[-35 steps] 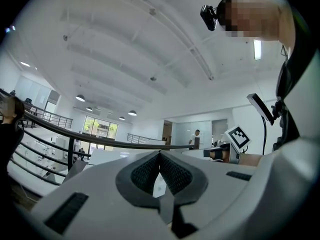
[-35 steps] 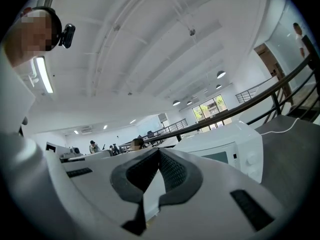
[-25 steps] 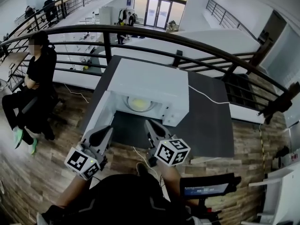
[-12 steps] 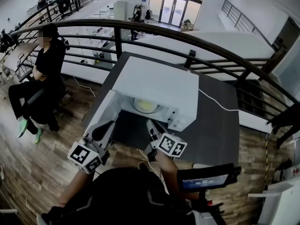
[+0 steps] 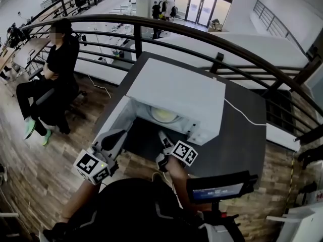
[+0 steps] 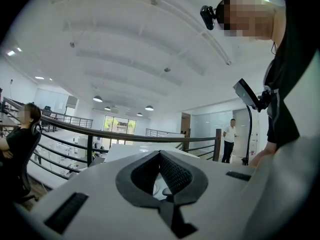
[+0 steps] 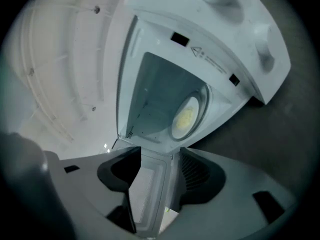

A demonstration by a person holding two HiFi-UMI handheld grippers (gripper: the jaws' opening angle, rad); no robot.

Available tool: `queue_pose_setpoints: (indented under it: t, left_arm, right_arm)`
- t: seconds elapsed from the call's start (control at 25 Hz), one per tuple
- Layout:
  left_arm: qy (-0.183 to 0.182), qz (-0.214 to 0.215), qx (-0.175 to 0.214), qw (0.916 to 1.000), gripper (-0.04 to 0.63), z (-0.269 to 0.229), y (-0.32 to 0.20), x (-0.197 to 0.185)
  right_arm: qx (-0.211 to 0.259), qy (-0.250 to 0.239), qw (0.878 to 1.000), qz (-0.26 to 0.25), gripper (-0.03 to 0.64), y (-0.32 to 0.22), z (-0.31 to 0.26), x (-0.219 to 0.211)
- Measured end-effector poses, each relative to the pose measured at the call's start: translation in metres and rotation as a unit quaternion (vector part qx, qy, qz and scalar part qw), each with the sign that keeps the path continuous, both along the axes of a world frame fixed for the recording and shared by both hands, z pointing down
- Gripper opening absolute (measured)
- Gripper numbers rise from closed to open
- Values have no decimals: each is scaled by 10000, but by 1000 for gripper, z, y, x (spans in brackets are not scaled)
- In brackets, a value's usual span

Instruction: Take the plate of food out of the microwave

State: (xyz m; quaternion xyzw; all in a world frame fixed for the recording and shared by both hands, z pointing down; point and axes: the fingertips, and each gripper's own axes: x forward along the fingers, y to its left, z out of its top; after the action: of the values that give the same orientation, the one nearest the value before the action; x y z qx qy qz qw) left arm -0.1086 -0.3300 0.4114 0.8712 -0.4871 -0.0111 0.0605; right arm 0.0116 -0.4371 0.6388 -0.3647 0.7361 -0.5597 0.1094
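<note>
Fingers (image 7: 197,176) of the right gripper (image 7: 159,155) are opening, the edge of the open microwave door (image 7: 150,194) between them but not gripped. The left gripper (image 6: 160,154) hovers nearby, jaws closed together and empty. The plate of food (image 7: 187,116) sits inside the white microwave (image 5: 176,92) on the dark table (image 5: 237,140)

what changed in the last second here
The right tongs, shut a second ago, are opening with the door between them. The plate stays inside the microwave, the door stays open, and the left tongs stay shut.
</note>
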Motion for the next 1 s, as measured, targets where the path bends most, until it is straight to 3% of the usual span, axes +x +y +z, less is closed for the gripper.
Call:
queue_pose_setpoints:
  t: [0.52, 0.72, 1.0]
  left_arm:
    - [-269, -337, 5, 9991, 5, 9, -12, -7]
    - [-307, -488, -105, 9983, 5, 16, -16, -12]
    - [-470, -635, -254, 9966, 5, 22, -11, -18]
  right_arm:
    - [-1123, -711, 9904, 377, 224, -41, 72, -15]
    - [-1316, -994, 9850, 513, 295, -61, 84, -22]
    - [-1471, -1065, 9813, 641, 295, -80, 95, -29]
